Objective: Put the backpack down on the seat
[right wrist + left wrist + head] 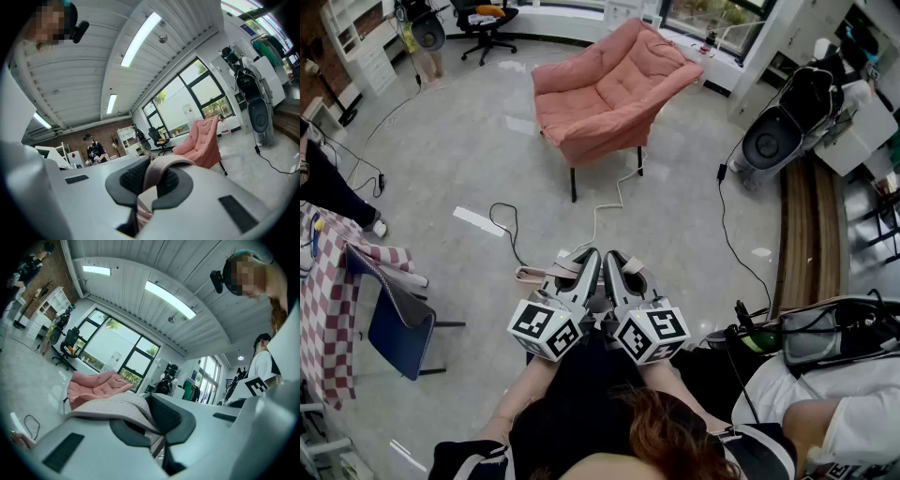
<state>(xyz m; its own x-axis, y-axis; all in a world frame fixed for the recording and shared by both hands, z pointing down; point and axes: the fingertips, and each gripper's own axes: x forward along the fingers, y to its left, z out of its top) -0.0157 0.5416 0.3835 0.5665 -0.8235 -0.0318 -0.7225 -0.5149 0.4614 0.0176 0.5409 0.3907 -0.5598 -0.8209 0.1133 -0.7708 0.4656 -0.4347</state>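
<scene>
Left tongs (151,425) are pinching shut on a pink backpack strap (110,406), and right tongs (144,183) are clamping a second pink strap (164,165). Both tongs are sitting side by side, touching, just before the person's body, with the bag's body lying hidden beneath them. Well ahead, a pink armchair (609,89) is standing on the grey floor (469,159).

The pale grey floor (469,141) carries a pink armchair (614,89) on dark legs. A white cable (617,192) trails out from under it. Near that, a black cable (508,228) loops beside a white strip (478,221). A blue chair (398,330) stands at the left, and a black office chair (483,21) stands well back.
</scene>
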